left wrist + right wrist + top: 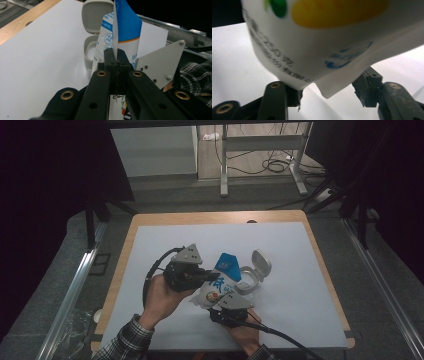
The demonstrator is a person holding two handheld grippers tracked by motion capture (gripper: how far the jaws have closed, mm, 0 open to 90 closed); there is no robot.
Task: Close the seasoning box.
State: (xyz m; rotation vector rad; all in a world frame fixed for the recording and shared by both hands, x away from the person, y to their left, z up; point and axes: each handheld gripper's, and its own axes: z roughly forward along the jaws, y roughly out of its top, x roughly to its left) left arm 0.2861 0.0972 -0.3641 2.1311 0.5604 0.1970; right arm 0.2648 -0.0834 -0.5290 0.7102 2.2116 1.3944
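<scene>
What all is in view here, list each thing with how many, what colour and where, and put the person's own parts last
pouch: one, white and blue with printed text, held up between both grippers near the table's middle
flip-top container: one, pale grey, lid open, on the white mat right of the pouch
mat: one, white, covering the table
table: one, wooden edge
metal frame: one, grey, on the floor beyond the table
left gripper: one, black, shut on the pouch's seam
right gripper: one, black, jaws either side of the pouch's bottom
sleeves: checked, bottom edge

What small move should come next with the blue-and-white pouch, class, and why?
Probably close the right tongs on the pouch's lower end. The left tongs already pinch its flat seam, while the right jaws stand apart around it, beside the open flip-lid container.
</scene>
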